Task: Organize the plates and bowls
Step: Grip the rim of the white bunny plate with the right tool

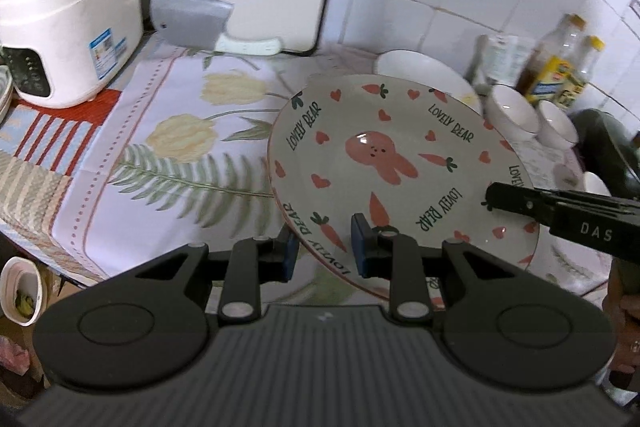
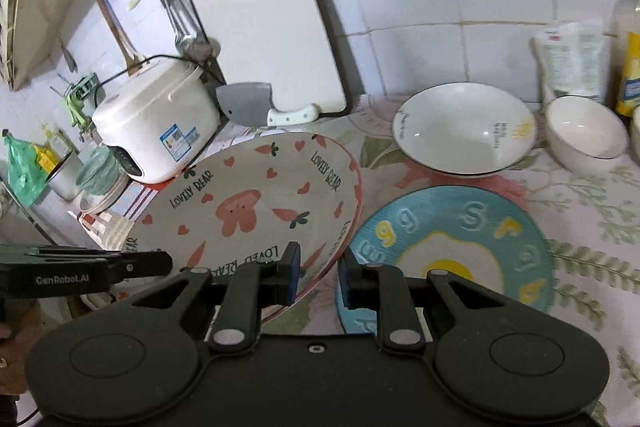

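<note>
Pinched at two rim points and tilted above the floral tablecloth (image 1: 168, 95): the rabbit plate (image 1: 384, 155). Gripped at its six o'clock edge by the left gripper (image 1: 325, 250), pads pressed on the rim; clamped at its four o'clock edge by the right gripper (image 2: 318, 277). At three o'clock of it, a blue egg plate (image 2: 460, 227); at one o'clock, a white bowl (image 2: 464, 127). Rice cooker (image 2: 156, 123) at ten o'clock.

Egg plate (image 2: 460, 227) near edge hidden behind right gripper (image 2: 319, 277); bottles (image 1: 560, 67) blurred.
</note>
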Motion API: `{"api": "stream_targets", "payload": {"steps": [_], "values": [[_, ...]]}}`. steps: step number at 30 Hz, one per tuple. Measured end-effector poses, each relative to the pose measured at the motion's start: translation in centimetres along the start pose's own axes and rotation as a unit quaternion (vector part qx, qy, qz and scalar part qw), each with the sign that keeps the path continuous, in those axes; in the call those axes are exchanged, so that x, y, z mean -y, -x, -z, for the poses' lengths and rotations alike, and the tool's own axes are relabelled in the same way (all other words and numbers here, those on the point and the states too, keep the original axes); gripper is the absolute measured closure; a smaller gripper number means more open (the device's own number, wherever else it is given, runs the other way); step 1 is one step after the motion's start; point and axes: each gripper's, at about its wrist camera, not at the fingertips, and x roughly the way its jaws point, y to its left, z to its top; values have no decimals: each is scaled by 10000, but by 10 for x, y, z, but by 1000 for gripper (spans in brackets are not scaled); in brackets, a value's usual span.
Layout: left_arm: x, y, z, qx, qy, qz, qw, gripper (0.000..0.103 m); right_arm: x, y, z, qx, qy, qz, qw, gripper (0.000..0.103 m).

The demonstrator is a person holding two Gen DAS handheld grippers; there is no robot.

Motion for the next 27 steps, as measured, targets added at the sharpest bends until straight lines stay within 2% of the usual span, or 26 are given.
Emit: {"api": "stream_targets", "payload": {"steps": [14, 19, 27], "values": [[84, -5, 0, -48, -560, 417, 9975, 78, 54, 69, 12, 138, -307, 550, 9979, 78], [102, -13, 2, -121, -670, 465, 9966, 78, 68, 79, 18, 85, -339, 613, 9975, 78], [109, -41, 7, -456, -530, 534, 9961, 78, 91, 73, 32, -14, -657, 629, 9959, 78]]}}
